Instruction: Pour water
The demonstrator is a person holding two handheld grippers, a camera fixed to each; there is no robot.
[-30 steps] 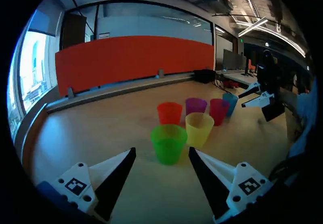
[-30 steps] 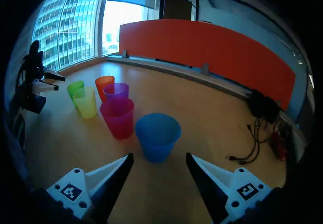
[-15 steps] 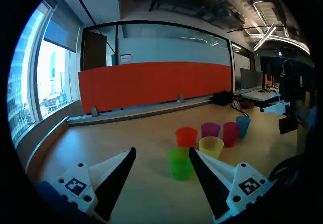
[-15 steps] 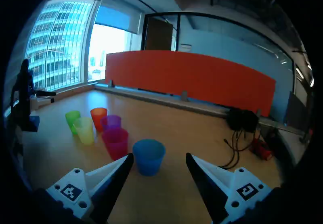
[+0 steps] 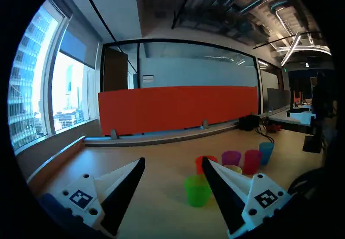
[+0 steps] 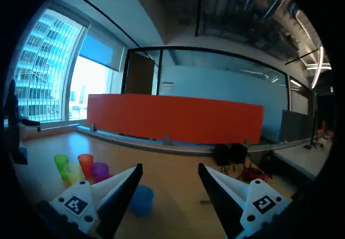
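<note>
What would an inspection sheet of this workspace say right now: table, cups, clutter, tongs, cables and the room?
Surface: pale wooden table.
Job's things: six plastic cups standing upright in a cluster: green cup, yellow cup, orange cup, purple cup, pink cup, blue cup; cannot tell if any holds water.
Clutter: nothing seen.
Grippers: left tongs open, holding nothing; right tongs open, holding nothing; both raised above the cups.
Cables: dark tangle of cables near the table's far edge.
Surroundings: orange partition, tall windows, office room.
</note>
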